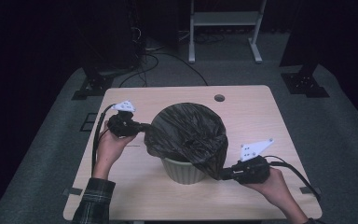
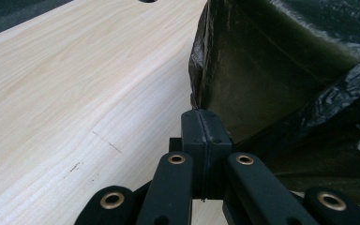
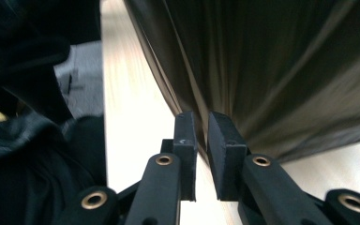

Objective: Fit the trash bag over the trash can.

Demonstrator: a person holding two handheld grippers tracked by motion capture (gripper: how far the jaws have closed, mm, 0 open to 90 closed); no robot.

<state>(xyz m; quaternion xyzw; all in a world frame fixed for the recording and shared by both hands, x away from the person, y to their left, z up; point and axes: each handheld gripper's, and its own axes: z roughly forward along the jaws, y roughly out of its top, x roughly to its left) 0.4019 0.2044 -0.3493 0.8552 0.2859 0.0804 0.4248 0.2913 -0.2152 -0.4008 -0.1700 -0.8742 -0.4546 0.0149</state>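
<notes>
1. High view: we see a pale green bin (image 1: 182, 169) standing near the front middle of the wooden table (image 1: 256, 107), with a black bin bag (image 1: 189, 133) draped over its mouth. Our left gripper (image 1: 142, 127) meets the bag's left edge; our right gripper (image 1: 223, 175) meets its lower right edge. We judge we are stretching the bag over the rim.

2. Left gripper view: the jaws are pressed together, pinching the bag's edge (image 2: 198, 101). The film runs taut away from them.

3. Right gripper view: the jaws stand slightly apart with the bag (image 3: 272, 70) just ahead; we cannot tell whether film lies between them. Next, we judge, both edges need pulling down around the rim.
</notes>
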